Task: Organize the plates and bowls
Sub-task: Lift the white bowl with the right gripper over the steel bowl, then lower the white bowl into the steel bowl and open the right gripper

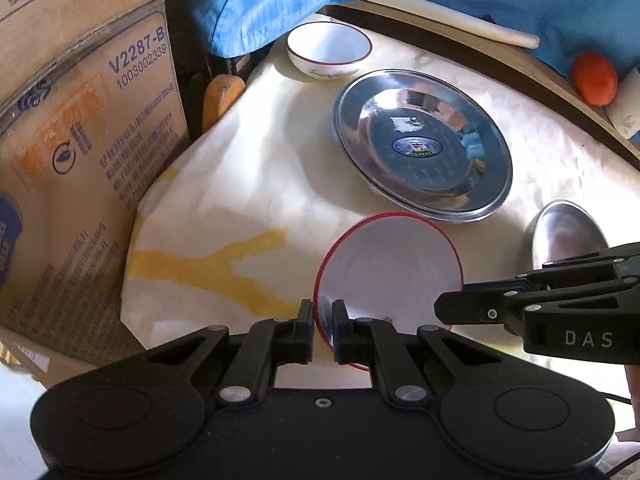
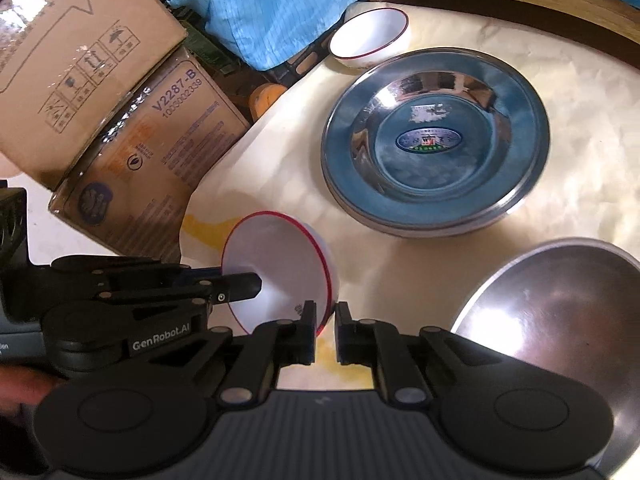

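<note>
A white bowl with a red rim (image 1: pixel 392 268) (image 2: pixel 280 268) is held tilted just above the cloth-covered table, gripped from two sides. My left gripper (image 1: pixel 322 320) (image 2: pixel 252 282) is shut on the left part of its rim. My right gripper (image 2: pixel 325 320) (image 1: pixel 444 308) is shut on the opposite edge of the rim. A second red-rimmed white bowl (image 1: pixel 328 50) (image 2: pixel 370 38) stands upright at the far edge of the table. Stacked steel plates (image 1: pixel 420 144) (image 2: pixel 434 140) lie between the two bowls. A steel bowl (image 1: pixel 564 236) (image 2: pixel 560 308) sits to the right.
Cardboard boxes (image 1: pixel 88 152) (image 2: pixel 132 132) stand close on the left of the table. A blue cloth (image 1: pixel 272 4) hangs at the back, and an orange fruit (image 1: pixel 594 78) lies beyond the table's far right edge. The white cloth (image 1: pixel 248 184) has yellow marks.
</note>
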Available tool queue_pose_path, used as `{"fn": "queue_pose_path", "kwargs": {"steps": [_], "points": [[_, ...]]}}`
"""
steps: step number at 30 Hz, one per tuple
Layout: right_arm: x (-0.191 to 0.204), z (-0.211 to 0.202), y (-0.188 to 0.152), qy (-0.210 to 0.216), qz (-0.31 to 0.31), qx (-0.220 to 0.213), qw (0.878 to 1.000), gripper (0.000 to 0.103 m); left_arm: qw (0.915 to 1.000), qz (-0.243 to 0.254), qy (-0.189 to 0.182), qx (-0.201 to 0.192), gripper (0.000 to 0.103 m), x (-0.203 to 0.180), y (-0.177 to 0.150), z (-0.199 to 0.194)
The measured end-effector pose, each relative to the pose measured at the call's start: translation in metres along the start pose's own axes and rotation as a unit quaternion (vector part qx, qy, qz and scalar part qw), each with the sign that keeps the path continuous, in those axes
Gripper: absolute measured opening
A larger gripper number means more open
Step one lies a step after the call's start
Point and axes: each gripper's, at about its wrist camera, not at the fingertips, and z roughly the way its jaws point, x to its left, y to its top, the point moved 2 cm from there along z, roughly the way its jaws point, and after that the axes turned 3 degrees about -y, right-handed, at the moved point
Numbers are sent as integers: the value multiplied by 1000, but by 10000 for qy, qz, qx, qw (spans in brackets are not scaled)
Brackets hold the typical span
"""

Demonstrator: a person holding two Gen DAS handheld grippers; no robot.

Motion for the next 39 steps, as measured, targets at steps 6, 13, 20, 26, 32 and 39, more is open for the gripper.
{"fn": "queue_pose_path", "kwargs": {"steps": [6, 13, 20, 26, 32, 39], "points": [[-6, -17, -2, 43, -156, -90, 9998, 10, 10000, -43, 7, -90, 8, -14, -1, -9], [-17, -46, -4, -37, -194, -374, 9991, 11, 9995, -64, -158, -271, 8, -36, 9, -20], [-45, -87, -15, -262, 48, -773, 9967, 11, 9977, 345, -385, -433, 8, -81, 26, -24], [-74, -123, -31, -525, 368, -1031, 9926, 11, 9935, 807, -664, -441, 8, -126, 34, -22], [-96, -141, -48, -726, 728, -1125, 9883, 11, 9885, 1171, -906, -318, 8, -159, 38, -14], [-110, -139, -60, -785, 960, -928, 9879, 11, 9854, 1385, -987, -40, 8, -174, 30, -4]]}}
